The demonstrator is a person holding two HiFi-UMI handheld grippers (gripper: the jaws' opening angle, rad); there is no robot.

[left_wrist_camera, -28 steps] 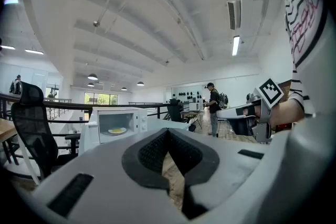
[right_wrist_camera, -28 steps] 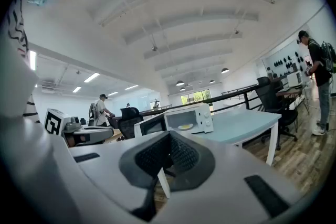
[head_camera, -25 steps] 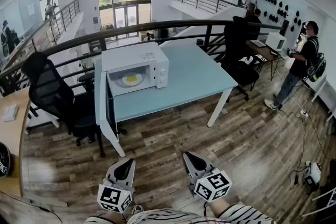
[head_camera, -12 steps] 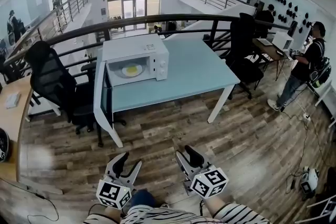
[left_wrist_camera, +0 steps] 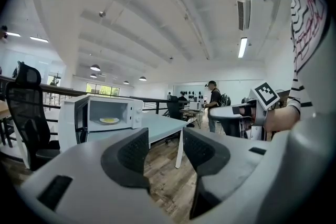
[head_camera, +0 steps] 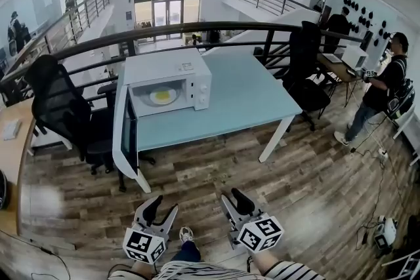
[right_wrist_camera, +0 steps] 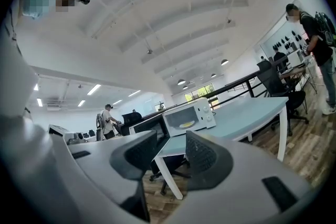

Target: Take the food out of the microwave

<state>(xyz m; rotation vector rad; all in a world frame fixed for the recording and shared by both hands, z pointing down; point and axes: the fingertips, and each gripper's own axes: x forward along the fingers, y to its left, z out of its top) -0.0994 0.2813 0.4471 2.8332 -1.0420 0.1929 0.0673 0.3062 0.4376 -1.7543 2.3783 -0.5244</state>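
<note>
The microwave (head_camera: 167, 85) is white and sits on the left end of a pale blue counter (head_camera: 243, 95). Its door (head_camera: 125, 134) is swung wide open, out past the left side of the microwave and toward the person holding the claws. The food (head_camera: 163, 96) is inside the microwave, in the middle. It is yellow and lies on a white plate (head_camera: 155, 101). Nothing touches it. The left claw (head_camera: 162, 208) is well in front of the microwave, over the wood floor (head_camera: 315, 174), and apart from the counter. Its two jaws are spread wide with nothing in between; only the floor and the far-off microwave show past them. The right claw (head_camera: 234, 200) is near the left one, also well in front of the microwave and a bit to its right. Its jaws are spread wide too, and they hold nothing. Both claws point toward the microwave. A black chair (head_camera: 62, 111) stands to the left of the microwave, close to the open door. A dark rail (head_camera: 197, 33) curves along behind the microwave. A person (head_camera: 380, 85) in dark clothes with a backpack stands far to the right of the microwave. The arm behind the right claw wears a striped sleeve (head_camera: 295, 269).
</note>
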